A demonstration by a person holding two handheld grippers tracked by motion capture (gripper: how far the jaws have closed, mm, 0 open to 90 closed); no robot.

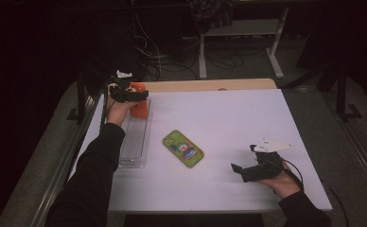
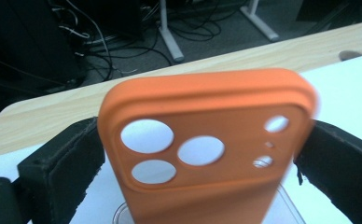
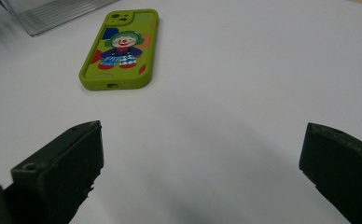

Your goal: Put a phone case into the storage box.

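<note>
We have the orange phone case [image 2: 207,149] clamped by its side edges in the left gripper [image 1: 127,92], held up over the far end of the clear tray [image 1: 134,142] by the table's left edge. To do this step well, we should keep the squeeze even so the soft case does not bow, hold it level, and lower it lengthwise into the tray before letting go. The right gripper [image 1: 248,171] waits near the front right corner with its jaws spread wide and empty, aimed toward the green phone case [image 1: 183,148] lying flat mid-table. The table [image 1: 229,118] is plain white with a wooden strip along its far edge; beyond it the room is dark, with cables on the floor.
</note>
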